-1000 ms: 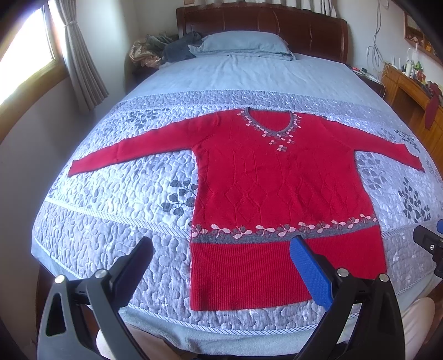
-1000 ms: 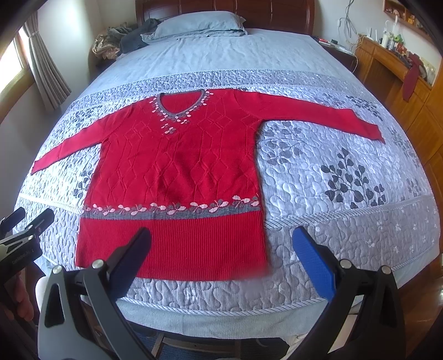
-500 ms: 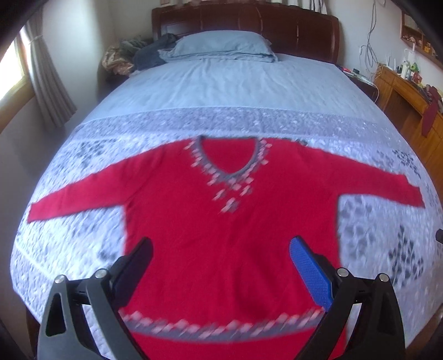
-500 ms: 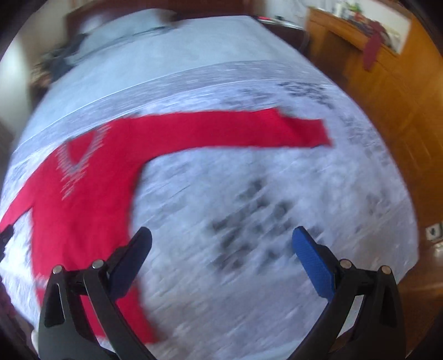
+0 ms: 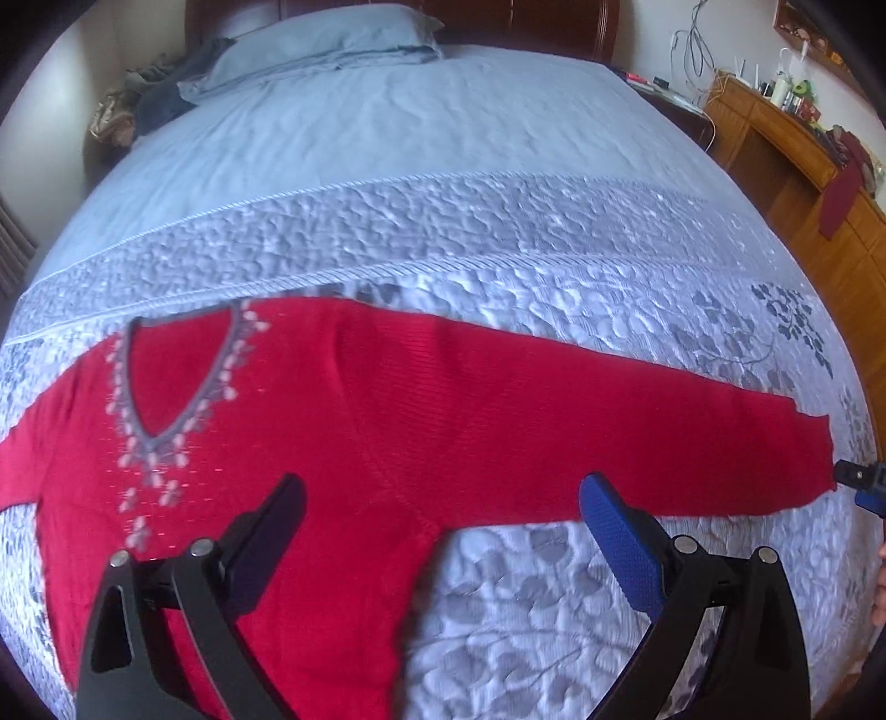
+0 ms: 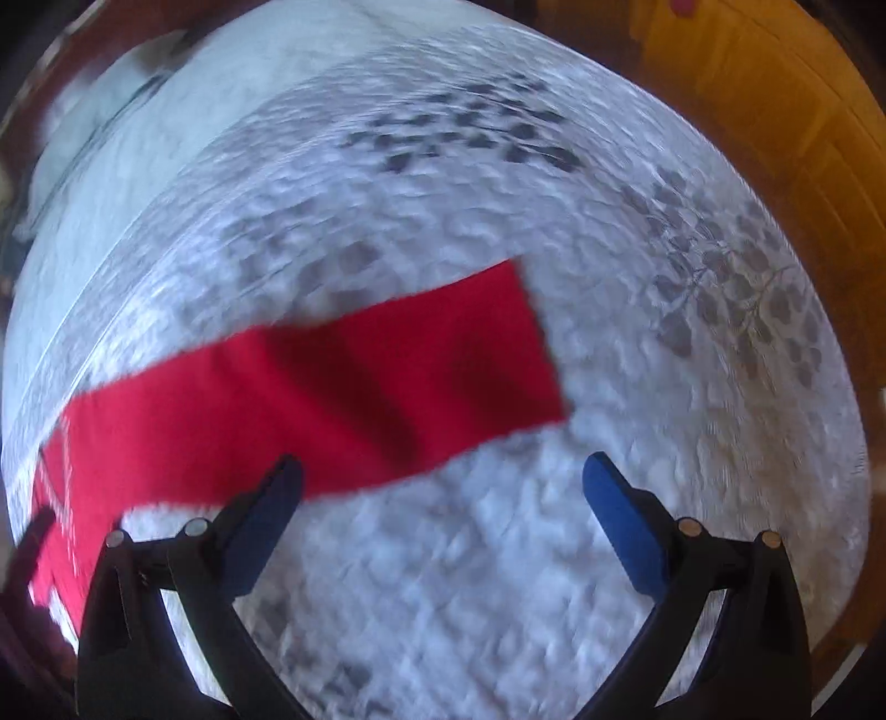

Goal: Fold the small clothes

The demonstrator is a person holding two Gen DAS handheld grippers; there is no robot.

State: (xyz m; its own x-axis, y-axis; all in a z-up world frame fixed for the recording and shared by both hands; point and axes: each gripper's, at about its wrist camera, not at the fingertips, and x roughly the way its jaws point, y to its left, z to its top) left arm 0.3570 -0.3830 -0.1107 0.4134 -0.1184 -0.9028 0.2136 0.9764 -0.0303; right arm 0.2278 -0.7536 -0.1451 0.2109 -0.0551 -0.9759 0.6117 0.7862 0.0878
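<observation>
Red sweater [image 5: 343, 443] lies flat on the quilted bedspread [image 5: 498, 249], sleeves out. Step: approach for the sleeve fold. Left gripper [image 5: 443, 531] wide open, empty, over the armpit. Right gripper [image 6: 443, 509] wide open, empty, near the cuff [image 6: 515, 343]; view blurred, contact unlikely. Next: pinch the cuff, carry it across the body.

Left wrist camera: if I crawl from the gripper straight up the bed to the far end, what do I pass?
Left gripper, open → red sweater lying flat → grey quilted cover → plain blue sheet → blue pillow → dark wooden headboard.
</observation>
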